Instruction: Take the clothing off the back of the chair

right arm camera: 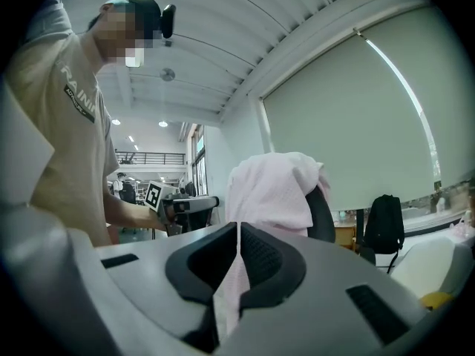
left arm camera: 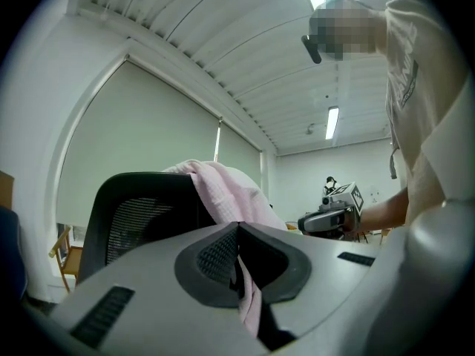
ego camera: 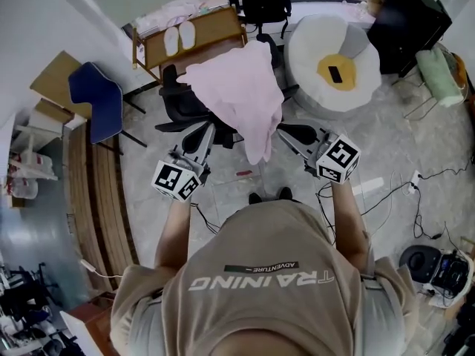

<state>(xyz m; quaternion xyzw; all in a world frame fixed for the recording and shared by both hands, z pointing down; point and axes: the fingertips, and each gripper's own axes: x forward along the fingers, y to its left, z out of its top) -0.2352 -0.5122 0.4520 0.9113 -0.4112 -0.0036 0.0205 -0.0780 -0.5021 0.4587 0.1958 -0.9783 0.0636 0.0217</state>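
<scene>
Nearest, the left tool (ego camera: 210, 132) and right tool (ego camera: 288, 135) are each clamped tight on a lower edge of the soft pink waffle-knit garment (ego camera: 241, 95). Beyond them, its top drapes over the black mesh office chair back (ego camera: 177, 99). The lift-off looks under way. Next, the cloth needs raising clear of the backrest.

Head view looks down; gripper views, seemingly level, share the near chair (left arm camera: 133, 213).
</scene>
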